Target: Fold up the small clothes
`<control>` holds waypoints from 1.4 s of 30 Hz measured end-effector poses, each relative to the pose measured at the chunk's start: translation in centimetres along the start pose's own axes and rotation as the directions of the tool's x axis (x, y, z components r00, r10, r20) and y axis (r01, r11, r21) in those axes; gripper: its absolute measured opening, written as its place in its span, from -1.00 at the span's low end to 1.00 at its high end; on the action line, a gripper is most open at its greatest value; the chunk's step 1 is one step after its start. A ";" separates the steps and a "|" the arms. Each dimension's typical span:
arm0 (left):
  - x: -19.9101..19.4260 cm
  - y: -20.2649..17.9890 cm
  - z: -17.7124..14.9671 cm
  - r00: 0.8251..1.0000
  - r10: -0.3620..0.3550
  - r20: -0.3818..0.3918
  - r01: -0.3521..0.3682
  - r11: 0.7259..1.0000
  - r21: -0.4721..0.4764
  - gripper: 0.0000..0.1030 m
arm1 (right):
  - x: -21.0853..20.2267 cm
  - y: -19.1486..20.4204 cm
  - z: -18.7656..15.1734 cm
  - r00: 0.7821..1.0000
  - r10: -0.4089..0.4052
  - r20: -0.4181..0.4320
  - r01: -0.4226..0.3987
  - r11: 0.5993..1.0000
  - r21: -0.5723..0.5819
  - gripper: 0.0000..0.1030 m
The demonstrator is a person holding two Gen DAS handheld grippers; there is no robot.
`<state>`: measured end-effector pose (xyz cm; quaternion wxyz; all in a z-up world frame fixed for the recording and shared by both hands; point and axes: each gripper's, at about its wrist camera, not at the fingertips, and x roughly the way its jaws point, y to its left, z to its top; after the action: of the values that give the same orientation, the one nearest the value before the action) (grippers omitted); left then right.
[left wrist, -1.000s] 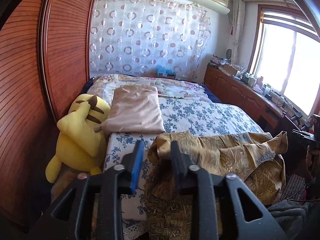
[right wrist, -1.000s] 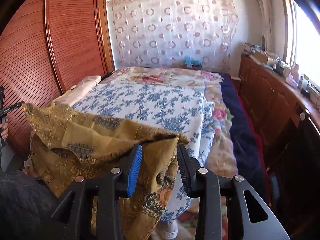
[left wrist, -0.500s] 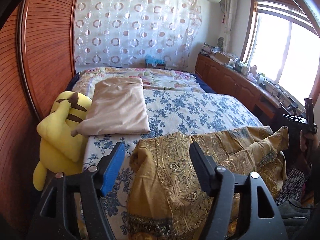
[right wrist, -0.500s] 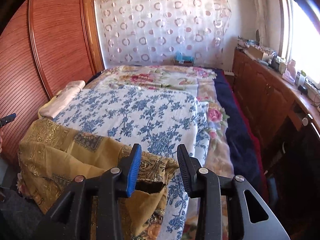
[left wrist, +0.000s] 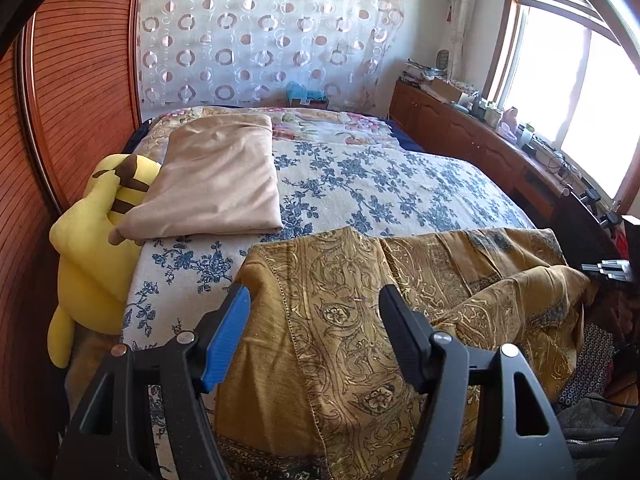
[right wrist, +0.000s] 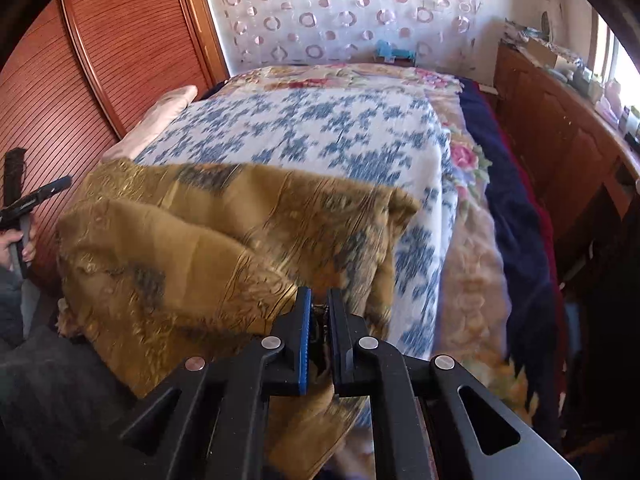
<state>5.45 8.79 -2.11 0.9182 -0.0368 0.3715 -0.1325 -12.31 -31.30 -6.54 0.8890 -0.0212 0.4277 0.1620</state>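
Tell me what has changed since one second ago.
The left gripper let go of the golden garment and stands open over it. The right gripper sank and just closed on the garment's edge. The pillow and yellow plush toy did not move.

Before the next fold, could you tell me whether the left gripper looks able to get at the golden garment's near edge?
Probably yes: the left gripper is open directly over the garment with nothing between.

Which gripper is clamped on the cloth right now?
The right gripper: its jaws have just closed on the gold cloth's edge. The left gripper is open, straddling it.
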 end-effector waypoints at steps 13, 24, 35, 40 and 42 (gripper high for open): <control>-0.1 1.1 1.8 0.998 0.059 0.024 -0.059 0.998 -0.012 0.32 | -1.5 0.0 2.4 0.990 -0.106 0.094 0.109 0.994 -0.027 -0.05; 2.2 4.4 3.0 0.994 0.104 -0.046 -0.106 0.994 -0.033 0.32 | 5.1 -3.6 5.2 0.993 -0.106 0.045 0.105 0.994 0.031 0.05; 6.1 4.3 2.1 0.985 0.031 -0.168 -0.039 0.998 -0.045 0.13 | 8.1 -4.8 6.4 0.997 -0.075 0.007 0.074 0.995 0.067 0.10; 7.5 4.0 1.4 0.977 0.036 -0.211 -0.045 0.998 -0.036 0.13 | 8.7 -5.1 6.4 0.996 -0.086 -0.001 0.086 0.994 0.061 0.11; 7.9 4.2 1.2 0.975 0.031 -0.220 -0.041 0.998 -0.045 0.13 | 8.7 -5.0 6.4 0.996 -0.093 -0.001 0.093 0.994 0.055 0.11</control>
<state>12.59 10.62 -7.21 0.8726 -0.0378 0.4744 -0.1099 -0.88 -32.52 -9.69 0.8962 -0.0164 0.4299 0.1087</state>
